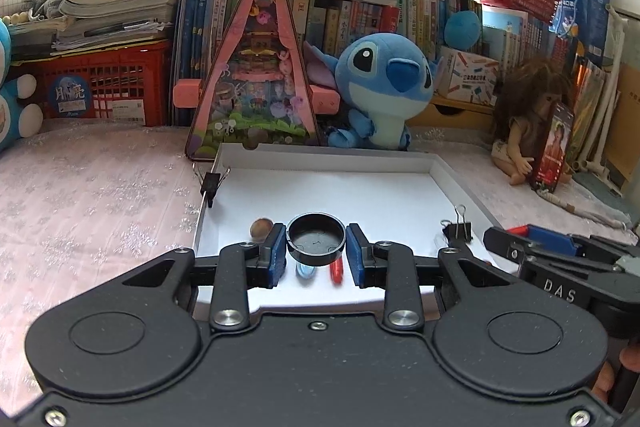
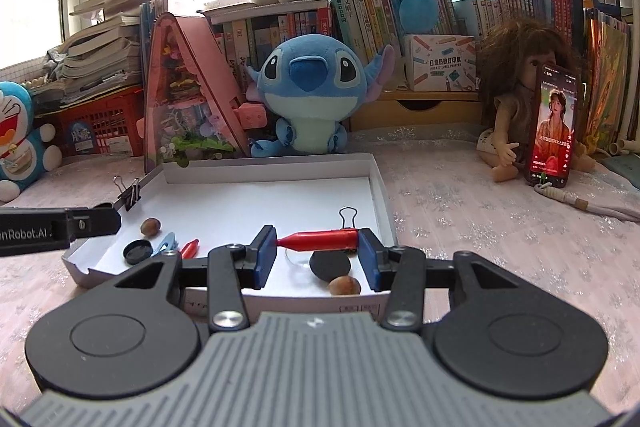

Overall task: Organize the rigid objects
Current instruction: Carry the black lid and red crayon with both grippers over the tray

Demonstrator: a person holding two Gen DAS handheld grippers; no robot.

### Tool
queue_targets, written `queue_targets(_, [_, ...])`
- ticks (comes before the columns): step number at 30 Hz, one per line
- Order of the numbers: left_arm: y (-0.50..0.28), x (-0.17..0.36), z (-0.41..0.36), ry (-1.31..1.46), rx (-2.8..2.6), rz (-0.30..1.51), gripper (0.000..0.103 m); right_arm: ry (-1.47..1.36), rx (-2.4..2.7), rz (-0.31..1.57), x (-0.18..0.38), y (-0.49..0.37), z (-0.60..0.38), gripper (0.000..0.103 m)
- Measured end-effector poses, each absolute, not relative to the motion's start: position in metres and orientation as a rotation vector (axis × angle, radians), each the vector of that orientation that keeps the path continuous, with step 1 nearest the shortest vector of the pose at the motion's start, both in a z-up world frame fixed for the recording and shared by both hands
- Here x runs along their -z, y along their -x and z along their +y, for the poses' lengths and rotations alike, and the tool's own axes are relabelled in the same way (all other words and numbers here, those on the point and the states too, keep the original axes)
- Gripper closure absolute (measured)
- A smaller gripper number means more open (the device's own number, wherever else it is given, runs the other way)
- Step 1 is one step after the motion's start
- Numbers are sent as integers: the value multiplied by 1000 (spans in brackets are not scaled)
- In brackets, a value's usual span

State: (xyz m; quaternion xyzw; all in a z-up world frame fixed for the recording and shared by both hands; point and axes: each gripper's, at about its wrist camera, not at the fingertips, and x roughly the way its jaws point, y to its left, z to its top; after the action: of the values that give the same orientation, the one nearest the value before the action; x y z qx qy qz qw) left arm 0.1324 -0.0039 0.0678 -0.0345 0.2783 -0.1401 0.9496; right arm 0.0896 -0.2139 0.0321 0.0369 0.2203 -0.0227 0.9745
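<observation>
My left gripper [image 1: 316,251] is shut on a round black cap [image 1: 316,241] and holds it, hollow side up, over the near left part of a shallow white tray [image 1: 332,151]. Under it lie a blue clip [image 1: 306,271] and a short red piece [image 1: 337,271]; a brown nut [image 1: 262,229] lies to the left. My right gripper [image 2: 318,251] is shut lengthwise on a red pointed stick [image 2: 318,241] above the tray [image 2: 280,163]. Below that are a black disc [image 2: 330,265] and a nut [image 2: 344,285]. The cap [image 2: 138,251] sits by the left gripper [image 2: 112,221].
Black binder clips are clamped on the tray's left rim [image 1: 210,183] and right rim [image 1: 458,227]. Behind the tray stand a pink triangular toy house [image 1: 256,75], a blue plush [image 1: 384,87], books and red baskets. A doll with a phone [image 2: 554,131] is at the right.
</observation>
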Motion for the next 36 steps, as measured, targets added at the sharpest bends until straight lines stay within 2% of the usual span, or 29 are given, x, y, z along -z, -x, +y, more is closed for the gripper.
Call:
queue_targets(8, [-170,-66,-9,82,288,619,73,-92,37,490,-35,-118,-219,53])
queue_targets(19, [-236,-63,-14,56,307,748,73,-235,-7,690,-45,-188,-254,53])
queue_targets(36, [-289,-34,-12,90,231,872,73,-197,51,813,-30,-241,-260,53])
